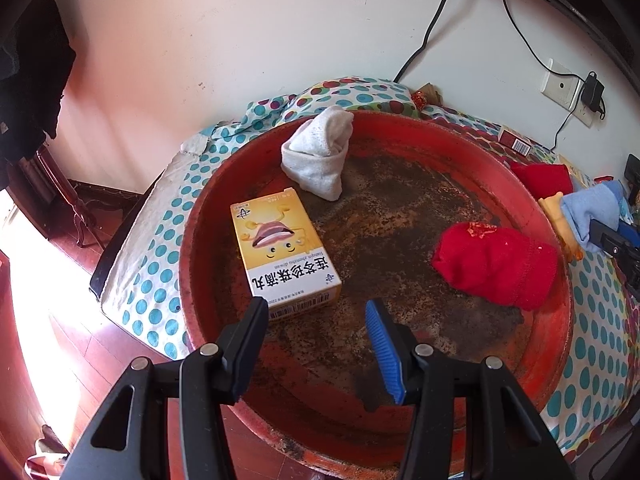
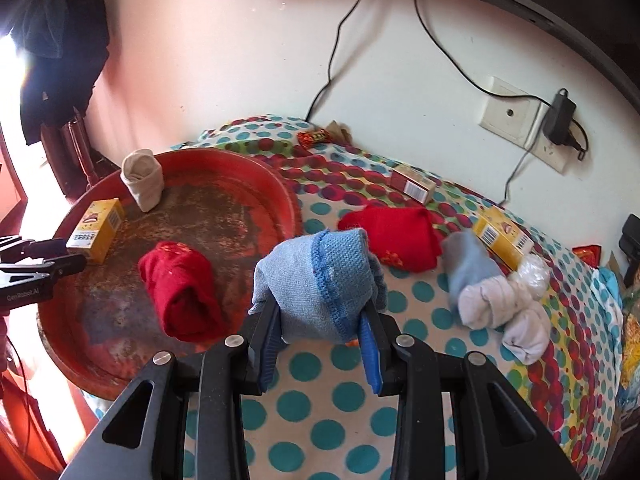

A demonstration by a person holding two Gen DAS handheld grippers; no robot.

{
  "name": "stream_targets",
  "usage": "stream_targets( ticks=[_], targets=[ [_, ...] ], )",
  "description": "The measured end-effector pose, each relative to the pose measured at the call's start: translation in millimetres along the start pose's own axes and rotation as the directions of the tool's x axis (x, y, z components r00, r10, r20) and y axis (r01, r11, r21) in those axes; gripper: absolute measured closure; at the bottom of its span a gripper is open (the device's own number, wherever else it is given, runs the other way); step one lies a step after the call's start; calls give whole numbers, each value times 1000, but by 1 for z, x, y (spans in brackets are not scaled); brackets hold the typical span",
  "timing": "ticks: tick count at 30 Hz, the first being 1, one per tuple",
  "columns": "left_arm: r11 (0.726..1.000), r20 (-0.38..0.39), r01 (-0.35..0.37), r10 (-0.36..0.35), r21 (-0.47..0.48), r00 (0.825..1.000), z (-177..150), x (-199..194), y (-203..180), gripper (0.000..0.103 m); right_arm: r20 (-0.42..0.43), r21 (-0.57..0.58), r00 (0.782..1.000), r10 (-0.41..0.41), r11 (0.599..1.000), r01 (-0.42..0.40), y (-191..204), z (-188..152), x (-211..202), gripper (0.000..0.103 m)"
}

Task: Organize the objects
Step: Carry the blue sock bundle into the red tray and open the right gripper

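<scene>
Left gripper (image 1: 316, 316) jaws apart, empty, over the red tray's (image 1: 554, 320) near rim, tray holding yellow box (image 1: 282, 252), white sock (image 1: 318, 152), red sock (image 1: 496, 266); right gripper (image 2: 320, 330) clamped on blue sock (image 2: 320, 284) just off tray's right edge.

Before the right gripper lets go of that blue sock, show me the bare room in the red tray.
The red tray is bare in the middle, between the yellow box, white sock and red sock, and along its near rim. The cloth right of the blue sock is crowded.
</scene>
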State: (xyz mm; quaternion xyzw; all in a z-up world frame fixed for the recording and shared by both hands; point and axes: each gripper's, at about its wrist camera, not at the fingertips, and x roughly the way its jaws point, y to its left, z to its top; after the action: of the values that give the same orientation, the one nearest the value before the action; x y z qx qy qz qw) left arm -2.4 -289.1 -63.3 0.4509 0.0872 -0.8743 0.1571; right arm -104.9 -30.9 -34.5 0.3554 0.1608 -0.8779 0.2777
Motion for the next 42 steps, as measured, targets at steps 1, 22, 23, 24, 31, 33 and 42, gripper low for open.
stream_targets(
  ticks=[1, 22, 23, 24, 31, 33, 42],
  targets=[
    [1000, 0, 1, -1, -3, 1000, 0, 0, 1, 51, 1, -7, 1000, 14, 1000, -14, 7, 5, 2, 71],
    [1000, 27, 24, -24, -4, 999, 3, -2, 4, 51, -47, -53, 995, 90, 994, -93, 72, 58, 70, 60],
    [1000, 28, 29, -29, 1, 999, 3, -3, 3, 51, -43, -44, 995, 92, 995, -94, 70, 58, 70, 54],
    [999, 32, 31, -32, 7, 999, 2, -3, 1, 51, -35, -30, 994, 100, 994, -101, 68, 57, 69, 44],
    [998, 30, 38, -39, 51, 999, -1, -2, -13, 51, 26, 15, 997, 74, 997, -75, 35, 42, 36, 42],
    [997, 24, 43, -44, 62, 999, -2, 0, -18, 51, 31, 45, 999, 41, 998, -43, 11, 30, 25, 42],
    [988, 16, 123, -125, 92, 992, -2, -8, -43, 51, -75, 244, 987, -143, 957, 157, -137, -35, 5, 41]
  ],
)
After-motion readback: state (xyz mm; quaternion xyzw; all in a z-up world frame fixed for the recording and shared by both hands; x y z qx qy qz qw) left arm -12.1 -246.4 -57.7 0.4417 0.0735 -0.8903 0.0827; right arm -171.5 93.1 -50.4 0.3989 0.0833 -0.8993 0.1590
